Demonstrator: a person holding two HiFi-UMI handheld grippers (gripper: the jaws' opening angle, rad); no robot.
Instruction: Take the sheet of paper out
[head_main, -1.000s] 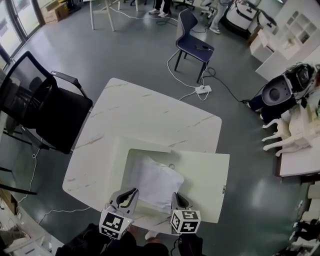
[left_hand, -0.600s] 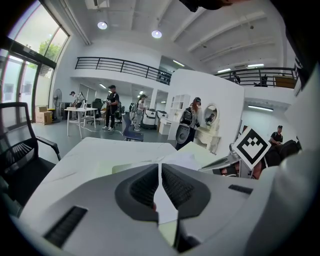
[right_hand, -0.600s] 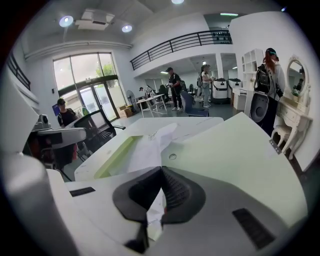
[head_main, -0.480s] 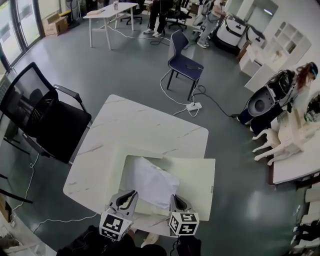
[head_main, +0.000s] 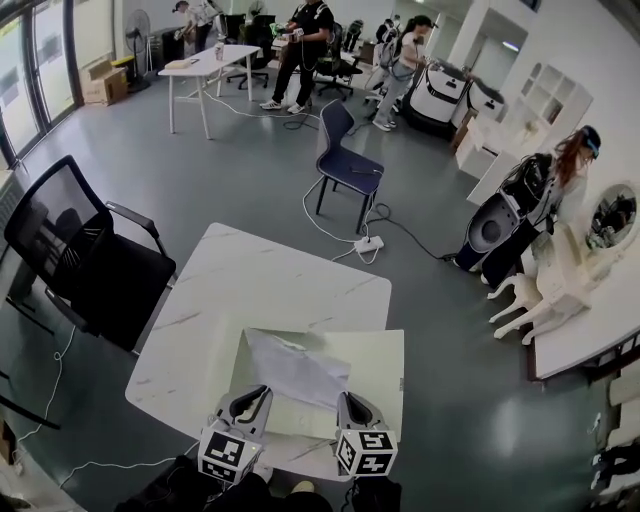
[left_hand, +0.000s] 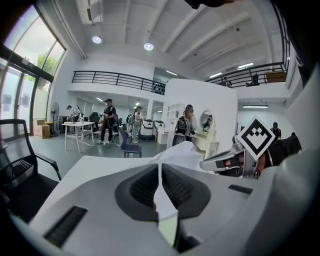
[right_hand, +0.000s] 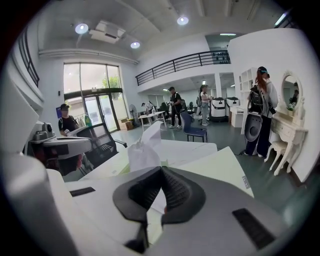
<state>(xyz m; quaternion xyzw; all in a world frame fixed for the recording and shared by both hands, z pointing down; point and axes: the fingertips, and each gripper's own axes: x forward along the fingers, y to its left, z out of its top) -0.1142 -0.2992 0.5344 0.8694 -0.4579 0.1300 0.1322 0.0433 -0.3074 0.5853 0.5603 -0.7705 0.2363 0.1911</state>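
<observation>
The left hand-held gripper (head_main: 249, 402) is clamped on the near left corner of the thin, creased white sheet of paper (head_main: 296, 368), and the right hand-held gripper (head_main: 352, 408) on its near right corner. To finish well, raise both corners evenly and draw them back together, so the sheet clears the flat cream folder (head_main: 378, 358) on the white marbled desk (head_main: 270, 285) without tearing. The sheet hangs rumpled between the grips, above the folder, with its far edge low.

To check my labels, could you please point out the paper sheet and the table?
paper sheet (head_main: 295, 368), head view, its crumpled middle.
table (head_main: 270, 285), head view, bare far top.
</observation>
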